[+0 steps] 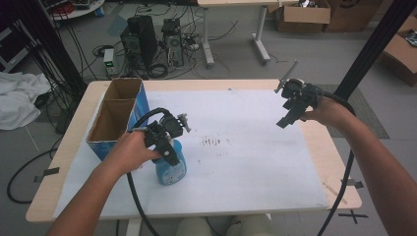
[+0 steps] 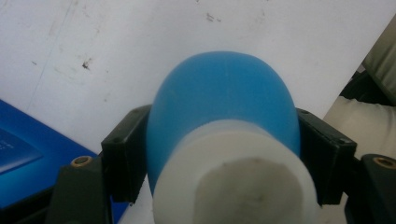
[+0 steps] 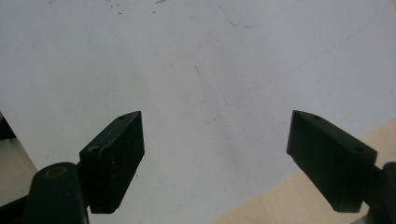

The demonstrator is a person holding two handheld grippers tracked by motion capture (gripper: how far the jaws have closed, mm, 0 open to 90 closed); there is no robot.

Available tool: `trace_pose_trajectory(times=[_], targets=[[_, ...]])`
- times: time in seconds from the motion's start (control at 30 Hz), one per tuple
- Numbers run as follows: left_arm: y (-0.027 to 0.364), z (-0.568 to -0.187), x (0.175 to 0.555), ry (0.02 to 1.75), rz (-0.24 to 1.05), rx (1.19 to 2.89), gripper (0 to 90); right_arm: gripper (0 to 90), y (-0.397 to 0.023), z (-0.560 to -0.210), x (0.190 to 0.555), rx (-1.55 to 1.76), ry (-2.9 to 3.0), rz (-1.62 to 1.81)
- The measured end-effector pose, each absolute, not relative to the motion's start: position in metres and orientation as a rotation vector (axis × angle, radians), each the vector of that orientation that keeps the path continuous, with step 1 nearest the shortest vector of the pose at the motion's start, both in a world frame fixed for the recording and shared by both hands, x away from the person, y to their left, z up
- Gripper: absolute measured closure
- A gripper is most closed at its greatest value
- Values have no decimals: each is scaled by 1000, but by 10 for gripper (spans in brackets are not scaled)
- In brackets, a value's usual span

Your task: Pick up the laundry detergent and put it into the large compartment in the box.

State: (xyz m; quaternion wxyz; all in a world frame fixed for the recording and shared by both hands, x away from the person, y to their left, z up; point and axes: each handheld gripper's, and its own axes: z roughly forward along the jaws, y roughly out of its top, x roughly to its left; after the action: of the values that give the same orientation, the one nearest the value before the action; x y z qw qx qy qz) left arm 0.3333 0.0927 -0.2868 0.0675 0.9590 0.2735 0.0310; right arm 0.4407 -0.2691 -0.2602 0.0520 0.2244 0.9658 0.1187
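White tabletop (image 1: 255,162) — left gripper (image 1: 169,152) jaws clamp the blue bottle (image 1: 171,169) at its sides for a lift; right gripper (image 1: 290,115) hovers clear, jaws spread wide.

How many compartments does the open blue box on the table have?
2. The blue box is split by a divider: a far compartment toward the table's back edge and a near compartment beside the left tool.
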Motion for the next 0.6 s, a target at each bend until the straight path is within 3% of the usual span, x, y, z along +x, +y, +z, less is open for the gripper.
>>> trace_pose_trajectory(times=[0.6], targets=[[94, -289, 332, 838, 112, 2884, 369, 191, -269, -260, 441, 680, 2938, 359]])
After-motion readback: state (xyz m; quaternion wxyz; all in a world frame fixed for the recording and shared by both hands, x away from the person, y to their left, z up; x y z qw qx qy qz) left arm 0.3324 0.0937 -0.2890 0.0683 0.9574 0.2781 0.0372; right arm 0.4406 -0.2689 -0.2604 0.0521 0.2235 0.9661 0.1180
